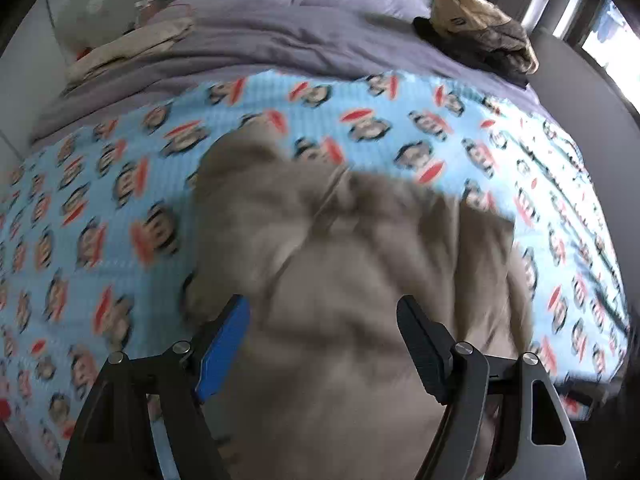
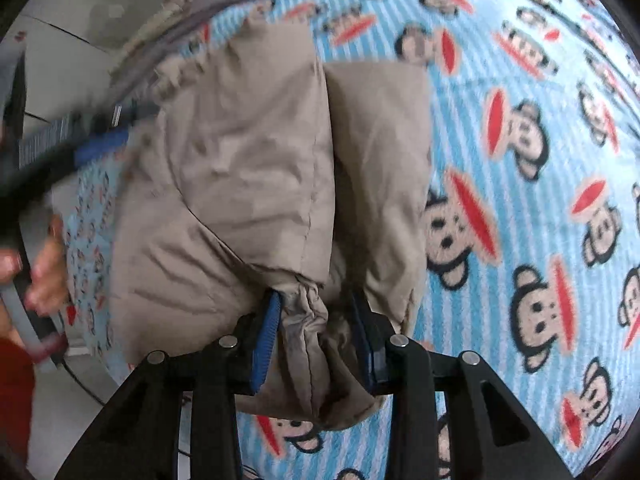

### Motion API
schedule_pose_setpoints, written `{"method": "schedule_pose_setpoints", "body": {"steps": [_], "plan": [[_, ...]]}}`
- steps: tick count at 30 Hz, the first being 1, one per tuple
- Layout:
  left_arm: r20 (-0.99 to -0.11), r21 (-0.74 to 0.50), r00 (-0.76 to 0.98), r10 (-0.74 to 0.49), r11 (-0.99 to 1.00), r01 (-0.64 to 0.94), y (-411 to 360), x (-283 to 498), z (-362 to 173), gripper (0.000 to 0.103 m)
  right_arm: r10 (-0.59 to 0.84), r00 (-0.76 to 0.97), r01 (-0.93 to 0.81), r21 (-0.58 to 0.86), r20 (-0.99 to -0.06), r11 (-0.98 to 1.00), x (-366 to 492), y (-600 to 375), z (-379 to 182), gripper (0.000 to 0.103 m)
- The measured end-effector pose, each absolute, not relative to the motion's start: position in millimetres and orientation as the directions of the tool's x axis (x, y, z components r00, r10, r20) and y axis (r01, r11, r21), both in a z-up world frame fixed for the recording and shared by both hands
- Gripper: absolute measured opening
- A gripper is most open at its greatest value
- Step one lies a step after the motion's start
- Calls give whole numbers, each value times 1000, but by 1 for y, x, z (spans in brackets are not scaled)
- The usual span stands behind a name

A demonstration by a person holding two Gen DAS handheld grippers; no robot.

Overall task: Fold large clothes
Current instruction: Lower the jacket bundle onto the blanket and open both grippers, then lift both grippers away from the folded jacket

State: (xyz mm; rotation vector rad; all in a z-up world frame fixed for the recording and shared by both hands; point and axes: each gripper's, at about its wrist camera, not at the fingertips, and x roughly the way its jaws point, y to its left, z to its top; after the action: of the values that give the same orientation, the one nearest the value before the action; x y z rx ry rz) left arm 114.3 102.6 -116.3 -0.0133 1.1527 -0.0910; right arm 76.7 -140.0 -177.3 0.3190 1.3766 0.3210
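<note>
The puffy beige padded garment (image 2: pixel 256 168) lay on the bed's blue monkey-print blanket (image 2: pixel 520 208), already doubled lengthwise. Its gathered end was gripped by the right claw (image 2: pixel 316 320); the left claw (image 1: pixel 324 320) was held open above it. More folds seemingly remained.

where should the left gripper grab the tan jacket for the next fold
A judgement: take the tan jacket at its free outer edge on the blue-pad side, coming from above. The left gripper hangs open over its bulky middle, too puffy to pinch, and the right gripper already clamps a bunched end.
</note>
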Motion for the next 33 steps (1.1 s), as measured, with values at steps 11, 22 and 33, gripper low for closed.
{"method": "schedule_pose_setpoints", "body": {"steps": [11, 22, 33], "plan": [[-949, -85, 310, -63, 995, -57, 135, 51, -125, 77, 348, 62, 13, 349, -935, 937, 75, -132, -194, 40], [-942, -98, 325, -82, 995, -33, 137, 28, -109, 77, 340, 133, 51, 349, -931, 936, 56, -135, -144, 56], [-949, -102, 301, -94, 995, -10, 148, 8, -107, 89, 298, 181, 93, 318, -937, 943, 26, -113, -126, 69]]}}
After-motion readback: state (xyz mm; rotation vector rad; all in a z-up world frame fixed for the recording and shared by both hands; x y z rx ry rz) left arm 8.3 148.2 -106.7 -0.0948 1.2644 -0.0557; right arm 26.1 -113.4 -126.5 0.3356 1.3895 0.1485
